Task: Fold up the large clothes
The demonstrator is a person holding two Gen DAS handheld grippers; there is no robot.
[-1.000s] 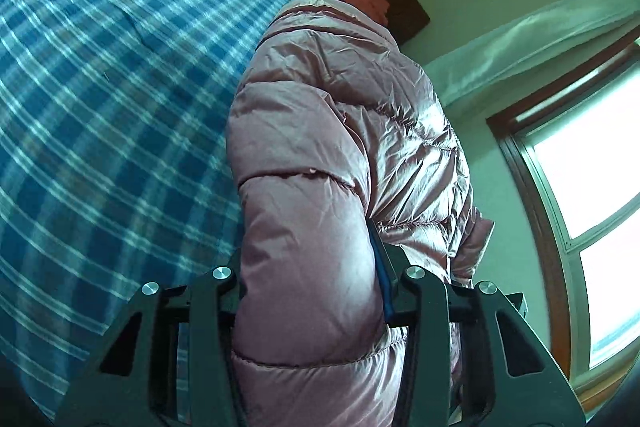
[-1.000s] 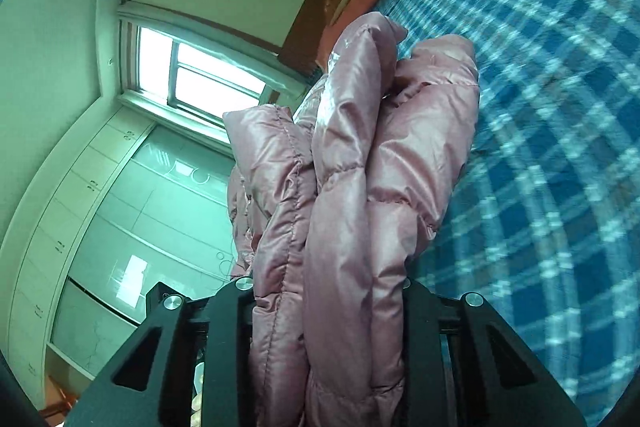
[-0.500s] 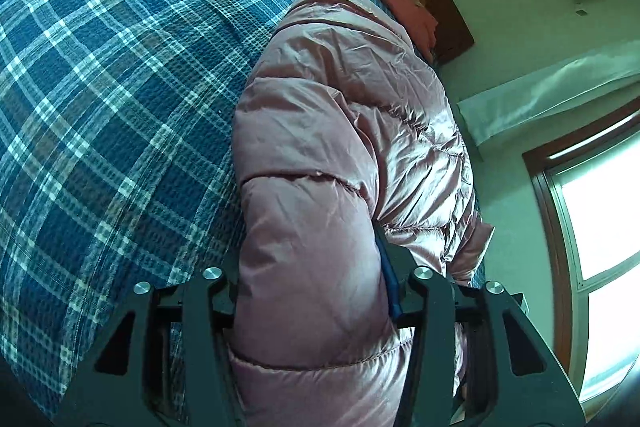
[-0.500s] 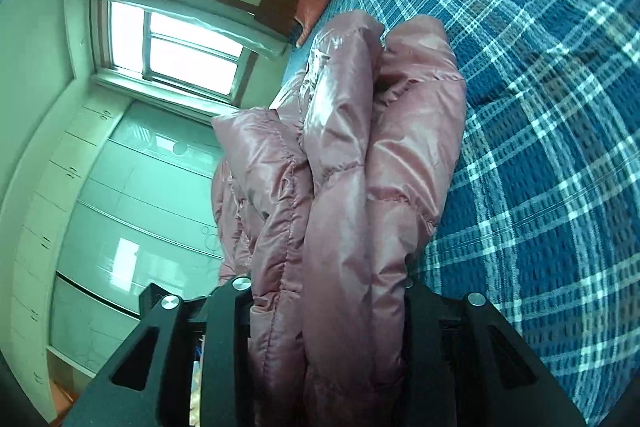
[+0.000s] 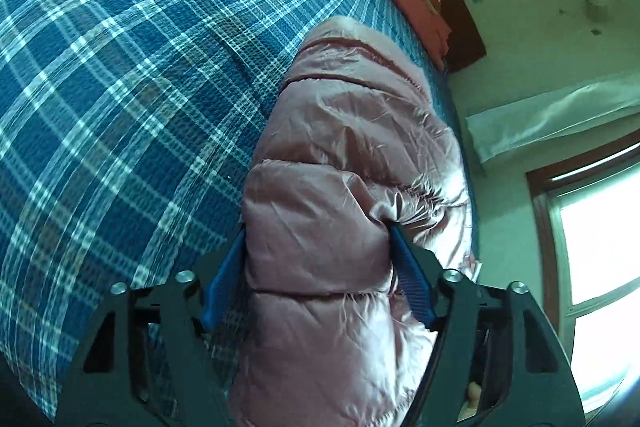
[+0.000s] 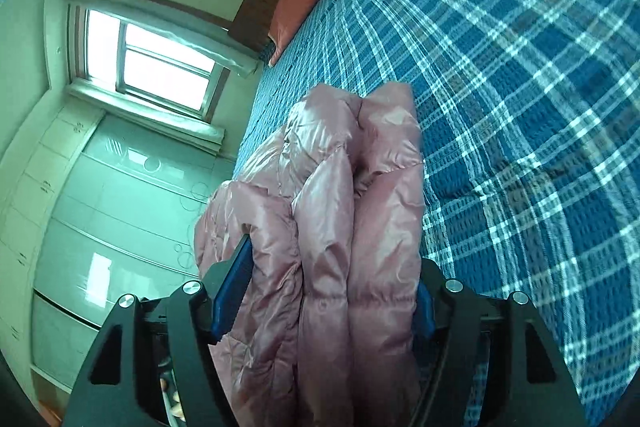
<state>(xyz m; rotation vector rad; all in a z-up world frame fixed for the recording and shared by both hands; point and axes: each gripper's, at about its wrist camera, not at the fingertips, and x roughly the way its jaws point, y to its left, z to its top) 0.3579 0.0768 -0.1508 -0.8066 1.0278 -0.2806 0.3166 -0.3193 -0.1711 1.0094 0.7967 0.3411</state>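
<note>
Hand-held gripper L (image 5: pixel 316 259) & R (image 6: pixel 324 279) both clamped on pink puffer jacket (image 5: pixel 352 155) above plaid bed (image 5: pixel 120 75).

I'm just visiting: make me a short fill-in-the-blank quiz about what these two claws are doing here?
1. Both claws grip a puffy jacket coloured ____.
2. The bedspread beneath has a blue ____ pattern.
3. The right claw pinches several ____ of the jacket together.
4. Daylight enters through a ____ near the headboard.

Missing words: pink; plaid; layers; window

jacket (image 5: pixel 340 187) bottom beyond frame edge
</note>
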